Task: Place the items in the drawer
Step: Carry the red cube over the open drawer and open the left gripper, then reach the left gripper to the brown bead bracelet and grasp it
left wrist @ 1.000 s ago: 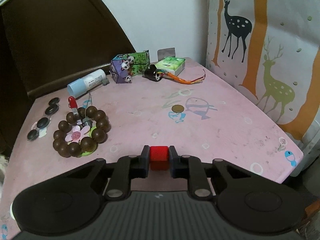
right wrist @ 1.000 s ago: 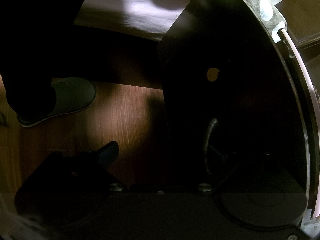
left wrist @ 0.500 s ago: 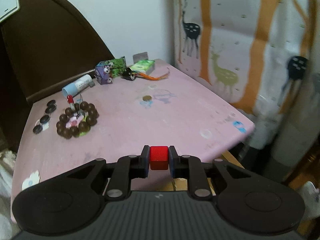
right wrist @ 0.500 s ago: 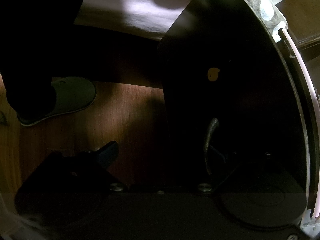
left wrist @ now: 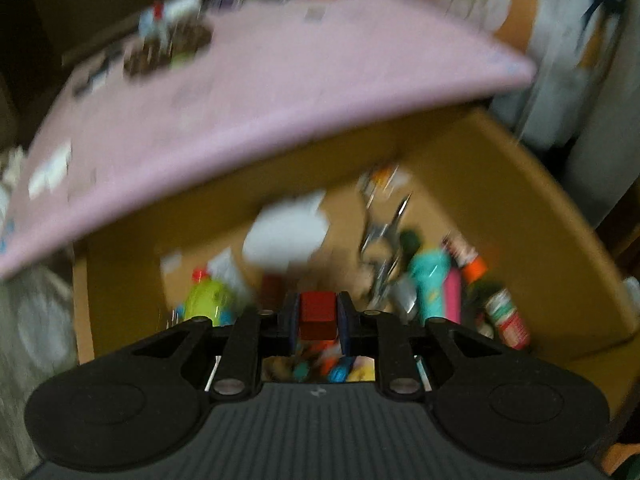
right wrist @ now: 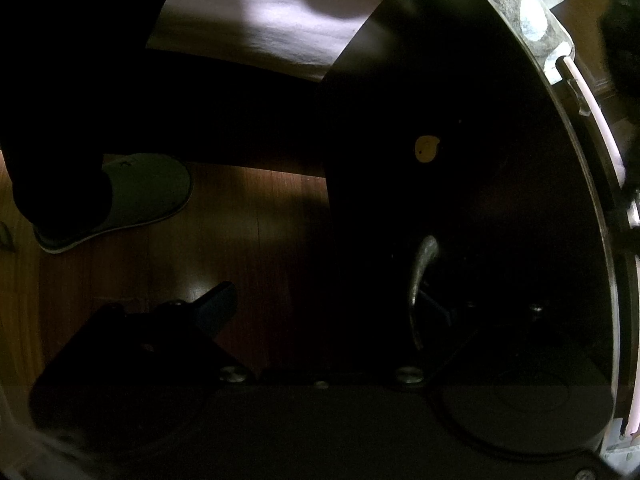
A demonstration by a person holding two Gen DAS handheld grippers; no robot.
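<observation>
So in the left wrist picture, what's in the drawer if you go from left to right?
Left to right in the drawer: green and yellow toy → red block held in the left hand-held gripper → teal bottle → orange-capped tube → red and green can. It's all blurry.

A lived-in room of a home is shown. A small table is covered with a pink patterned cloth (left wrist: 280,80), a curtain printed with deer (left wrist: 520,8) is hung beside it, and an open wooden drawer (left wrist: 540,240) below is crammed with household odds and ends such as small bottles and scissors. In the right wrist view, a dark wooden floor (right wrist: 248,248) is seen, with a soft grey slipper (right wrist: 132,196) worn on a foot.
</observation>
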